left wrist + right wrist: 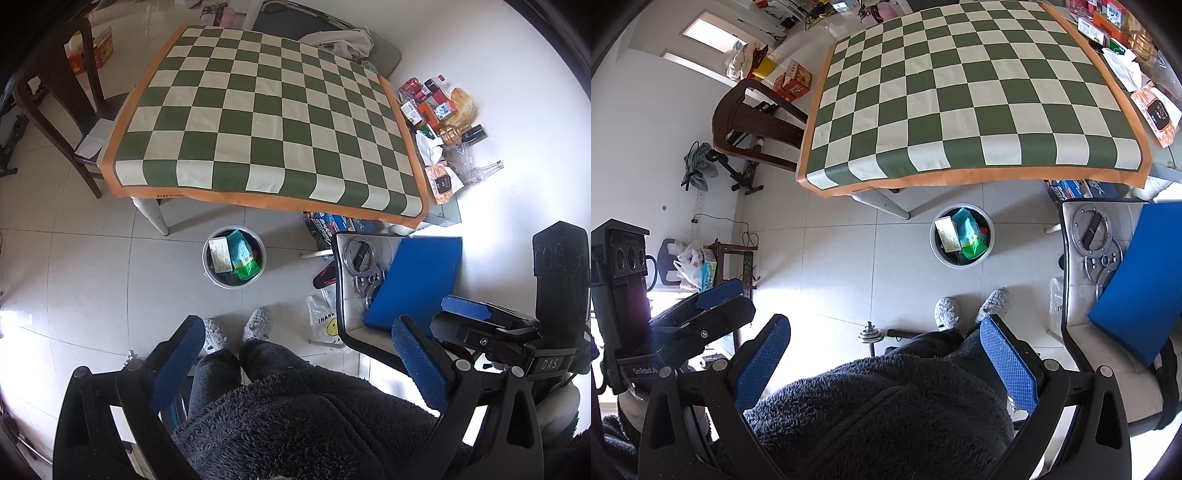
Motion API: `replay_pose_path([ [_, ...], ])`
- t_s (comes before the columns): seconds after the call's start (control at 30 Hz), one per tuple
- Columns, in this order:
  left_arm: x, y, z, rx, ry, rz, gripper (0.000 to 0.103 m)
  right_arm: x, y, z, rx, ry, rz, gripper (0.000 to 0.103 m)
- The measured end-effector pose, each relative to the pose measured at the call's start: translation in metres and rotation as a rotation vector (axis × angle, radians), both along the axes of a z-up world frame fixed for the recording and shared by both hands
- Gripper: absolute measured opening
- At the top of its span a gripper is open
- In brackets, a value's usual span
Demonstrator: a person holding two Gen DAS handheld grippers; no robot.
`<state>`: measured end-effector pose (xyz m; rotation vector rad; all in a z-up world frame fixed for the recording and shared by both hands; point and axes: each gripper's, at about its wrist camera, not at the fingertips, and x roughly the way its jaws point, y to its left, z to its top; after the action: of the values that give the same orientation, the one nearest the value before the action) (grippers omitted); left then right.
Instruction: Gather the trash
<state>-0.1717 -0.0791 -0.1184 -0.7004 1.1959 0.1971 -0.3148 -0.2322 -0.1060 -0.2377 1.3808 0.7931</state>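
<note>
Green and cream checks cover the desk, filling the upper middle of the frame. Below its near edge the trash bin stands on the floor tiles, packets inside. Both the left gripper and the right gripper are spread wide, empty, above the person's fleece-clad lap

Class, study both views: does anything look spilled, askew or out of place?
Nothing looks spilled. The trash bin stands upright, wrappers inside. Oddest is the heap of boxes and bottles beside the checkered cloth, with a glass bottle lying on its side.
</note>
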Motion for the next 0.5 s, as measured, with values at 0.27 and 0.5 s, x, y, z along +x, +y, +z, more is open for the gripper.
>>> replay_pose_path([
  [0.27, -0.0001, -0.0032, 0.0003, 0.001, -0.001, 0.003, 0.103, -0.0001, -0.0018, 0.0008, 0.002, -0.002, -0.006, 0.103],
  [0.5, 0.0007, -0.0022, 0.0005, -0.001, -0.001, 0.008, 0.103, 0.0011, -0.0022, 0.0009, 0.003, 0.0, -0.005, 0.103],
])
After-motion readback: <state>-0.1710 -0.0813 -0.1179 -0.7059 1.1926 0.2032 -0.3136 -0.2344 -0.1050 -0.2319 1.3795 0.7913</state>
